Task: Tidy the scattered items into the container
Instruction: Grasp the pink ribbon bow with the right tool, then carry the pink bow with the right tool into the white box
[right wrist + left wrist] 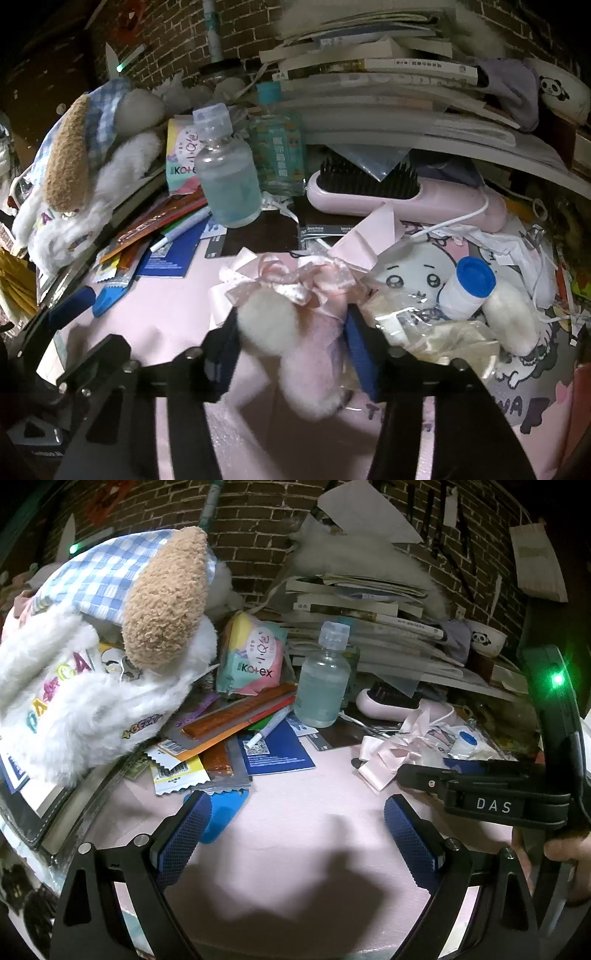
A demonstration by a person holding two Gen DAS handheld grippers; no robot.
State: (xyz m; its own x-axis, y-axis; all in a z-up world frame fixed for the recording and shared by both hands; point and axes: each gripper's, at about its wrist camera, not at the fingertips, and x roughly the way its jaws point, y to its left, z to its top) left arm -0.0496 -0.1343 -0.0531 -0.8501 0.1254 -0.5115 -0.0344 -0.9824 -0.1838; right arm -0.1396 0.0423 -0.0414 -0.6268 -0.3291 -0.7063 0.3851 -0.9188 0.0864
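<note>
Already my right gripper (pixel 291 332) is clamped on the pink ribboned plush (pixel 314 354), whose long body runs back toward my wrist, bow forward. My left gripper (pixel 295 834) hovers with fingers apart over bare pink tabletop (pixel 295 775) (no container shows in either view).

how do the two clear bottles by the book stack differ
The front bottle has a translucent flip cap, no printed label and pale blue liquid. The rear bottle has a teal cap, a greenish printed label, and stands partly hidden behind the front one, nearer the book stack. Both are clear plastic and upright, the front one slightly tilted in this fisheye view.
</note>
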